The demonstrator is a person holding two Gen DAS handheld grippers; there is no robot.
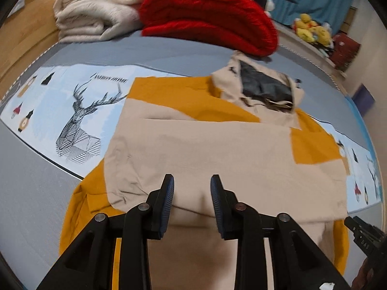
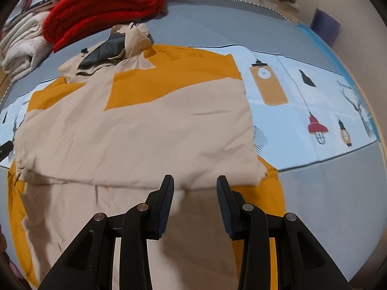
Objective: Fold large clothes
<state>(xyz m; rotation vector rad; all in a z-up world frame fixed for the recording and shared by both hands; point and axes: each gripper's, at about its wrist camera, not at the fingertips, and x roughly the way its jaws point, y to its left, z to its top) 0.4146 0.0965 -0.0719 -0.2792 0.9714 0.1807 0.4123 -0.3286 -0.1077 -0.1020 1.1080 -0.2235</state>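
i look down past my left gripper (image 1: 192, 181) and its two jaws stand apart with nothing pinched between them, just the big jacket (image 1: 217, 149) showing through the gap. the jacket is tan and yellow and lies flat on the bed (image 1: 36, 193), spread out ahead of the jaws and under them. its bottom part is folded up over its middle, and the folded edge runs across just in front of the tips. far ahead of the jaws, a bit to their right, the jacket's hood (image 1: 263, 91) lies open with a dark lining inside. to the left of the jaws there is a light blue strip of the bed cover with a deer drawing (image 1: 82, 123) on it. way beyond the hood sit a red blanket (image 1: 208, 17) and a white blanket (image 1: 96, 9), both folded and side by side. low at the right edge i see a black piece that may be my other tool, but it is too cut off to be sure. my right gripper (image 2: 195, 182) also has its jaws apart, a little wider, and no cloth is caught in them. the folded edge of the jacket (image 2: 135, 133) crosses right by their tips. to the right of these jaws the blue strip shows lamp drawings (image 2: 316, 128), and the gray bed (image 2: 326, 205) lies beside them.
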